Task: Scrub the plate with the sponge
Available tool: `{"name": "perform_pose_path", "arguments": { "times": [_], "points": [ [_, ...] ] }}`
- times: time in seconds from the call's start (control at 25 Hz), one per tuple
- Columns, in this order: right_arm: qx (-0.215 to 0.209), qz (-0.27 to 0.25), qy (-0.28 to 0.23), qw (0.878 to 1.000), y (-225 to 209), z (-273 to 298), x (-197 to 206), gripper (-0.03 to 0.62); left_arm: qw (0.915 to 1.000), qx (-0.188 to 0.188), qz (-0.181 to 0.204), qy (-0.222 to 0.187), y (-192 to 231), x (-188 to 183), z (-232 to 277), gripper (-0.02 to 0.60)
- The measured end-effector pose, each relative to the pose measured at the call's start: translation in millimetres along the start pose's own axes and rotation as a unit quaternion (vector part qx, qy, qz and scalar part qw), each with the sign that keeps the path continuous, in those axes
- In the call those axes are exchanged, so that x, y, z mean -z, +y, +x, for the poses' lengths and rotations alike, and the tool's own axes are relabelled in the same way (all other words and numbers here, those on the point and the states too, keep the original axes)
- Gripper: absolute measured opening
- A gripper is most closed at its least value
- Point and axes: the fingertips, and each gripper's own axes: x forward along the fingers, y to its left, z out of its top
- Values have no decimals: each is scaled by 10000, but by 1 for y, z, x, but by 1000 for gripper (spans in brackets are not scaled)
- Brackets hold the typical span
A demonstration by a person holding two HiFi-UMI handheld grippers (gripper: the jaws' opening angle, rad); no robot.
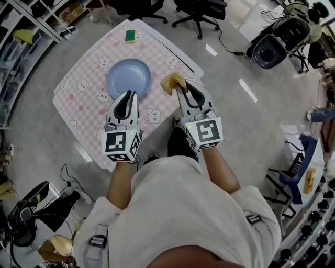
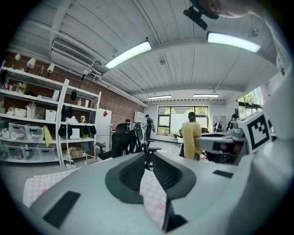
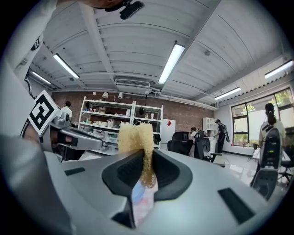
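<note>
A round blue plate point(image 1: 128, 77) lies on a table point(image 1: 78, 97) covered with a pink checked cloth. My left gripper point(image 1: 129, 95) hovers over the plate's near rim. In the left gripper view its jaws point(image 2: 147, 160) show a slim gap with only the cloth seen through it and nothing between them. My right gripper point(image 1: 179, 87) is to the right of the plate, at the table's right edge, shut on a yellow sponge point(image 1: 172, 81). In the right gripper view the sponge point(image 3: 136, 136) sticks up out of that gripper point(image 3: 146, 155), squeezed between the pads.
A small green sponge point(image 1: 130, 35) lies at the table's far edge. Office chairs point(image 1: 198, 11) stand beyond the table, and a black bag point(image 1: 273, 46) is on the floor to the far right. Shelves point(image 1: 21, 36) line the left side. Cables point(image 1: 68, 175) trail near my feet.
</note>
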Motion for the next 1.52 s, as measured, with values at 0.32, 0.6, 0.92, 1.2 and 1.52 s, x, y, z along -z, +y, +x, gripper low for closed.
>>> {"name": "perform_pose_path", "arguments": {
  "times": [0.32,0.6,0.92,1.2,1.52],
  "points": [
    [-911,116,-73,9957,-64,90,-6,57,9963,-778,-236,276,16,-15,82,66],
    [-1957,102,161,9805,-65,153,21,57,9748,-1882,-813,876,59,35,92,66],
    [-3061,-69,571,9503,4,201,63,57,9369,-2864,-1273,1547,109,110,50,68],
    [-3712,-568,940,9221,57,232,96,58,9074,-3214,-2032,1788,152,171,32,74],
    [-4033,-1039,1504,8966,91,273,140,58,8710,-3169,-3211,1946,196,231,35,75]
  ]
}}
